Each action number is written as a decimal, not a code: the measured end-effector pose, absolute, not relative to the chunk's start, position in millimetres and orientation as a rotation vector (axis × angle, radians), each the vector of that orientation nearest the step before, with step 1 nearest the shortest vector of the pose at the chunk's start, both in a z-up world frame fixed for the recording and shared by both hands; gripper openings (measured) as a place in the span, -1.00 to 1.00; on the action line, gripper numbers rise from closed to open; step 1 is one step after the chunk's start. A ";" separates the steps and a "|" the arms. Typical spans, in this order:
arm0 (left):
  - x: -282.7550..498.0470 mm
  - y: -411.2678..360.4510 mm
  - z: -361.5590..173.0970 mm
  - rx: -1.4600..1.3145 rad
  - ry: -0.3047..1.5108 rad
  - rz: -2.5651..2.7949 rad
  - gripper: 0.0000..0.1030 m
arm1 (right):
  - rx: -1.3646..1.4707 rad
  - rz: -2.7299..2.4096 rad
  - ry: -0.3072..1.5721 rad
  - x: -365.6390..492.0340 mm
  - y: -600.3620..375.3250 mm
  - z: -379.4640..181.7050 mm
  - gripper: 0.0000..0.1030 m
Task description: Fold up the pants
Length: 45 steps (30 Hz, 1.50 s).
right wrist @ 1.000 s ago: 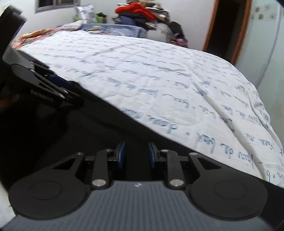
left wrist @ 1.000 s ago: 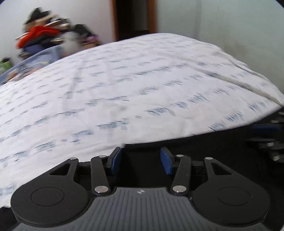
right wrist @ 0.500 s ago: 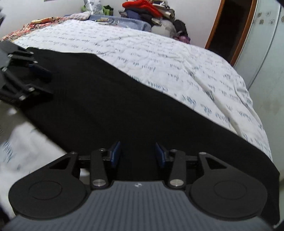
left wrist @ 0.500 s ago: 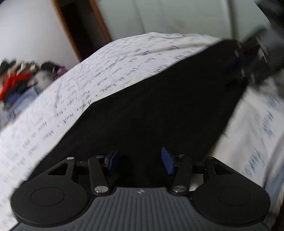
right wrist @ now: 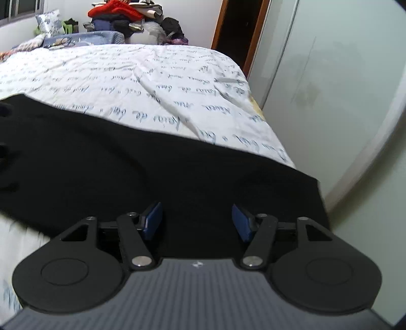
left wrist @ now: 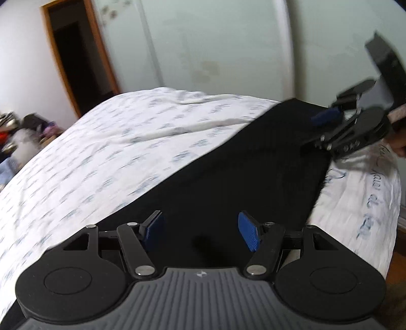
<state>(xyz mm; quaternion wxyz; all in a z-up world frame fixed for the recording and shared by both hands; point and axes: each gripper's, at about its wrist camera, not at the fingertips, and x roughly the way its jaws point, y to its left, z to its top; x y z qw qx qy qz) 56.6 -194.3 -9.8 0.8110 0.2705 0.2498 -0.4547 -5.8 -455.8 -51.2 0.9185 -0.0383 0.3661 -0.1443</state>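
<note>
The black pants [left wrist: 228, 177] lie flat along the near edge of the bed [right wrist: 152, 83], reaching its corner. Both the left gripper [left wrist: 200, 232] and right gripper [right wrist: 196, 220] sit spread wide over the cloth, gripping nothing. White sheet stretches bare beyond.

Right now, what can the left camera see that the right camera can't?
Only the left camera shows the right gripper from outside, over the far end of the pants, with a bit of the hand holding it.

Only the right camera shows the clothes pile and the window.

Both show the black pants lying flat on the bed, the doorway, and an open gripper up close: the left gripper in its own view, the right one in its own view.
</note>
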 end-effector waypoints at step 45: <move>35.8 -266.9 -17.5 0.471 0.547 -1.012 0.39 | 1.054 -0.522 0.235 -101.1 -590.5 -118.0 -0.75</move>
